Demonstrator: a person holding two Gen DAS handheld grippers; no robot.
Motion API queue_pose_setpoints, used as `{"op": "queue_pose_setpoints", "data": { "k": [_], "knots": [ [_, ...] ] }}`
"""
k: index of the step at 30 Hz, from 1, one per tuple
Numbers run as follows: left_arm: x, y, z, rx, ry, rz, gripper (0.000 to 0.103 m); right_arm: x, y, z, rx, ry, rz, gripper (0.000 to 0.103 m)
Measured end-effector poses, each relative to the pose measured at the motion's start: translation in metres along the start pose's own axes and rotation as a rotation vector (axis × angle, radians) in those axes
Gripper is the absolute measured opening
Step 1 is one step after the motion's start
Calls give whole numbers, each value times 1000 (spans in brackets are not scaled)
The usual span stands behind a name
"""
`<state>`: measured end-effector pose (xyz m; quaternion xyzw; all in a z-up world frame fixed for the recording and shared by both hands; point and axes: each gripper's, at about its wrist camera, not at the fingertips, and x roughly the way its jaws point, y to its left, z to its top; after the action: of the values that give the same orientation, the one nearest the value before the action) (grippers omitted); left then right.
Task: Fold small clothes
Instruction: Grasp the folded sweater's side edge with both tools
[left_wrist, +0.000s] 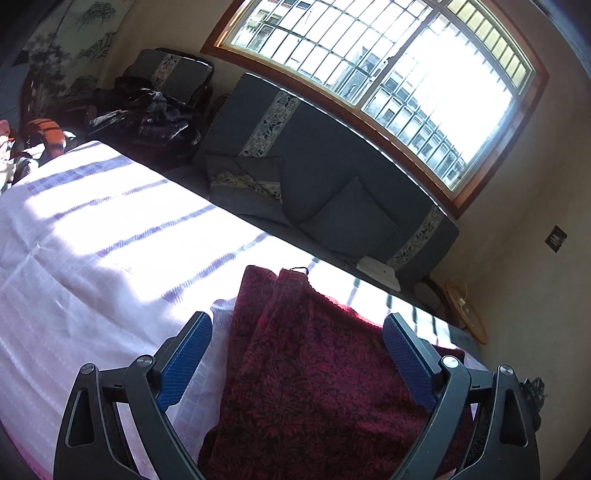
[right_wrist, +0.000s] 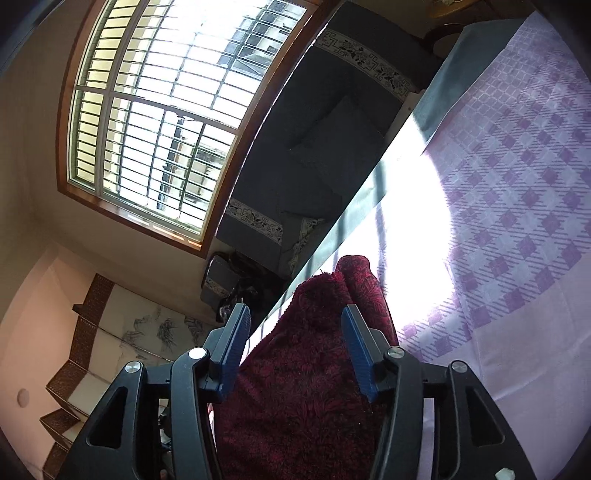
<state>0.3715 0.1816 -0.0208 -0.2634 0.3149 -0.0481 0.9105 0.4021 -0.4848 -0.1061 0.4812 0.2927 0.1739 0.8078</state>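
left tongs (left_wrist: 297, 332) spread, right tongs (right_wrist: 295, 325) apparently spread

A dark red patterned garment (left_wrist: 295, 369) lies folded lengthwise, rumpled.

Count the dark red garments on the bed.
1. A single dark red patterned garment lies on the purple checked bedcover, between the open fingers of the left gripper and of the right gripper. Its lower part runs out of frame.

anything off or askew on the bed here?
Nothing damaged or spilled. The dark red garment lies bunched in uneven lengthwise folds on the purple checked sheet, not flat. Both left tongs and right tongs are open over it, gripping nothing. Strong window glare washes out part of the sheet.
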Motion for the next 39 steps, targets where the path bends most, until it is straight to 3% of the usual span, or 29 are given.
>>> {"op": "queue_pose_setpoints", "data": {
  "k": [9, 11, 14, 18, 22, 24, 28, 29, 31, 35, 39],
  "knots": [
    [38, 17, -29, 132, 186, 116, 93, -36, -26, -43, 1, 66, -14, 50],
    [43, 17, -34, 137, 223, 95, 93, -42, -30, -53, -7, 71, -24, 50],
    [43, 14, -41, 163, 242, 75, 83, -51, -32, -63, -22, 84, -36, 50],
    [44, 13, -50, 187, 279, 62, 56, -56, -23, -75, -83, 134, -71, 50],
    [41, 19, -56, 159, 292, 48, 52, -50, -10, -89, -172, 205, -109, 50],
    [39, 27, -58, 111, 309, 21, 52, -46, -5, -99, -229, 236, -127, 49],
    [31, 38, -61, 73, 336, -25, 56, -39, -2, -107, -278, 271, -143, 19],
    [29, 40, -62, 70, 352, -28, 58, -41, -2, -107, -284, 268, -150, 16],
    [24, 45, -65, 57, 372, -44, 65, -42, -1, -106, -289, 268, -135, 14],
    [16, 51, -71, 60, 391, -61, 67, -39, 0, -107, -310, 295, -139, 16],
    [12, 43, -80, 134, 381, -65, 67, -35, 0, -108, -301, 300, -151, 16]
  ]
}}
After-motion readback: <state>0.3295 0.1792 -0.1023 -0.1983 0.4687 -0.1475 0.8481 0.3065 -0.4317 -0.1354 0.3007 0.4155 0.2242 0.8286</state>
